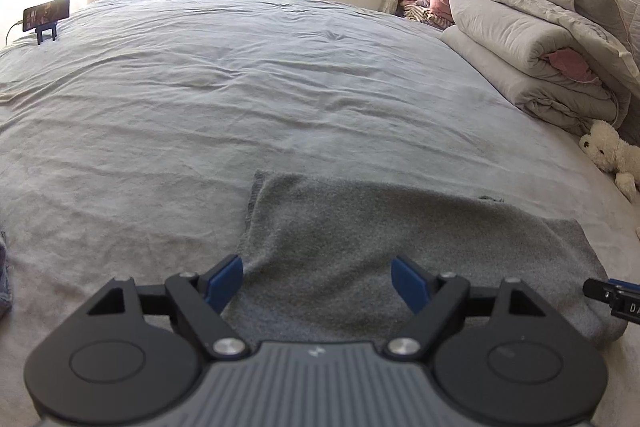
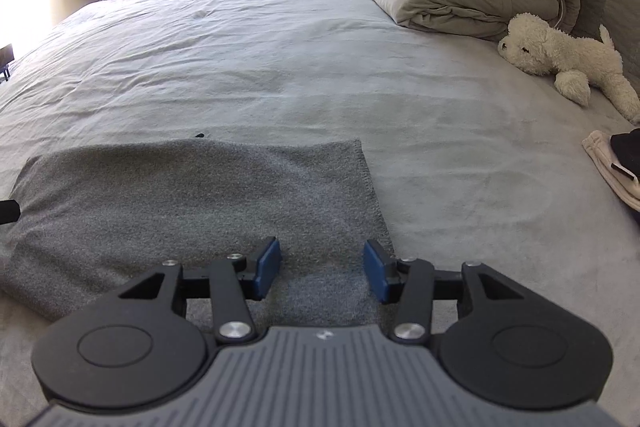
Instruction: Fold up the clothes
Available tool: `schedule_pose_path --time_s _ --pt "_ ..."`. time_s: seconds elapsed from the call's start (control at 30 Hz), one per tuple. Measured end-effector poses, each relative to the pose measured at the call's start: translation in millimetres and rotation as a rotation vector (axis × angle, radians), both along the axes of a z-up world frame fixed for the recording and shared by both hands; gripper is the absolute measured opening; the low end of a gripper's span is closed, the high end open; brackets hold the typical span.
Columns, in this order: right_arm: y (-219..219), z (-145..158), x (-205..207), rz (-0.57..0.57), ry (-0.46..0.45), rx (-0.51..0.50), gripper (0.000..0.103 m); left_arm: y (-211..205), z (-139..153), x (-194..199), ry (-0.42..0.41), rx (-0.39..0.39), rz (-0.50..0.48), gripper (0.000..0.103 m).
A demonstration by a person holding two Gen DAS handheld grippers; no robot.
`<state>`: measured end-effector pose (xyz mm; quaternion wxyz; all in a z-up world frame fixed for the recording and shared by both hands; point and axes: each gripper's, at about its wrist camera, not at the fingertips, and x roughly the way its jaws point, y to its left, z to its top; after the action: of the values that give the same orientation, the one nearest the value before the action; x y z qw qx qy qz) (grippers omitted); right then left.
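a: status on the fold, left to right?

b: left gripper [image 1: 317, 281] has its blue-padded fingers spread wide, holding nothing, over the near left part of the grey knitted garment [image 1: 360, 247]. that garment lies flat as a neat rectangle on the grey wrinkled bed sheet [image 1: 200, 87]. right gripper [image 2: 322, 269] also parted and empty, over its near right corner.

a: done then?

b: can't settle it. it fits a finished fold just let go, or a half-folded piece awaiting another fold. cream and black clothes [image 2: 616, 163] sit at far right, well apart, state unclear.
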<state>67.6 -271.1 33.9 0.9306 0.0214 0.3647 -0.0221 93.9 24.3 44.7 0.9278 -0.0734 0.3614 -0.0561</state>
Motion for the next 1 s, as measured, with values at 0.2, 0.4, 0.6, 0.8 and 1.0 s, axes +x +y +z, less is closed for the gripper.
schedule_pose_path --time_s 0.2,0.4,0.6,0.8,1.0 --pt "24.2 0.5 -1.5 0.108 -0.035 0.062 0.048 -31.2 -3.7 -11.9 -0.04 0.04 -0.127 0.083" --pt "43.8 -11.6 0.0 0.172 0.013 -0.045 0.053 -40.4 -16.3 -9.8 0.013 0.09 -0.148 0.083" --pt "31.6 -7.4 0.8 0.133 0.021 -0.026 0.053 -31.6 -13.1 -8.3 0.019 0.053 -0.122 0.083" --pt "30.2 -2.7 -3.8 0.127 -0.002 0.01 0.053 -37.2 -9.0 -14.6 -0.006 0.056 -0.134 0.083" --pt "35.8 -5.7 -4.1 0.147 0.012 -0.009 0.055 -41.1 -16.0 -13.0 0.021 0.082 -0.138 0.083"
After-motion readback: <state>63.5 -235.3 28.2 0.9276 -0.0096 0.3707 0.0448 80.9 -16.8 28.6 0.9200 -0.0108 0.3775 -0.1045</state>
